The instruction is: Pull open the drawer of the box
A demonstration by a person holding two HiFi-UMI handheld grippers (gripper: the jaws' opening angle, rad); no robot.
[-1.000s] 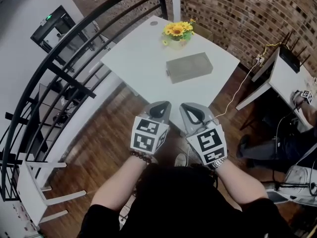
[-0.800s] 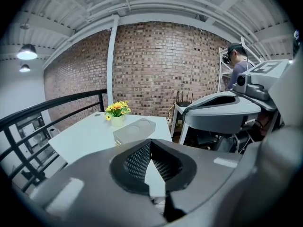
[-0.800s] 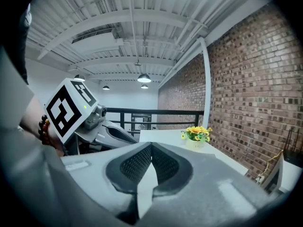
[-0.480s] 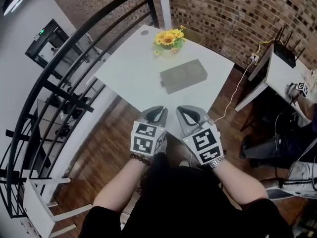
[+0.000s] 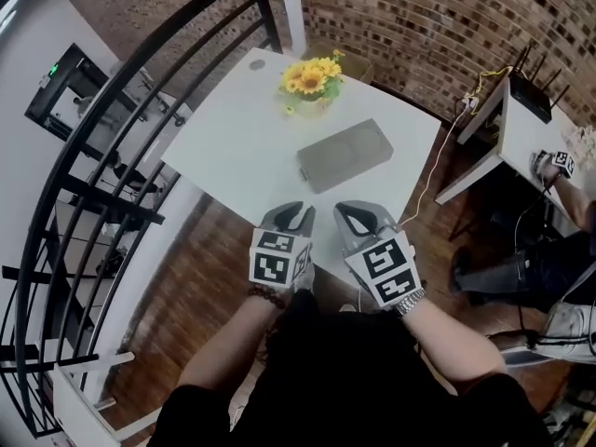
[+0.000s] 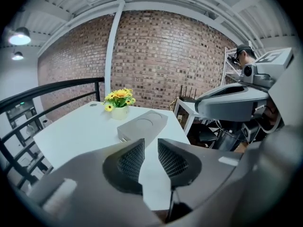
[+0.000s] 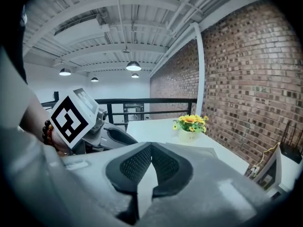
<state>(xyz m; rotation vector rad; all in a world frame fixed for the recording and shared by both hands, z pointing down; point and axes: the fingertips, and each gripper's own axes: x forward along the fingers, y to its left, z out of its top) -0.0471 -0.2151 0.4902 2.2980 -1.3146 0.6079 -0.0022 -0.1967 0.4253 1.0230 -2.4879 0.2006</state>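
Brick wall [image 5: 447,17] backs the scene, with a black railing [image 5: 121,110] curving away to the left of the left fingers and wooden floor [image 5: 205,268] below them. Ahead of both sets of fingertips stands a white table [image 5: 223,147], carrying a pot of yellow flowers [image 5: 310,77] at its far side. The grey box [image 5: 344,155] lies flat nearer the middle, beyond the fingertips and well apart from them. Its drawer [image 6: 124,135] seems to be at the short end turned toward the left fingers, and it looks fully pushed in. The left gripper [image 5: 287,217] hangs over the near table edge and its jaws are opening, with a clear gap between the ribbed pads [image 6: 130,159] and only bare tabletop seen through it. Just beside it, the right gripper [image 5: 358,217] has its jaws closed tip to tip on nothing, and the flowers show past its fingertips in the right gripper view. Further right, well off from the right fingers, a seated person [image 5: 559,250] is at a second desk [image 5: 531,138]. By my reading this is the approach: neither gripper has reached the box. The next move calls for carrying the opening left jaws forward to the drawer end and closing them on whatever pull is there. The right gripper probably needs to steady the box body so that it does not slide when the drawer is drawn out.
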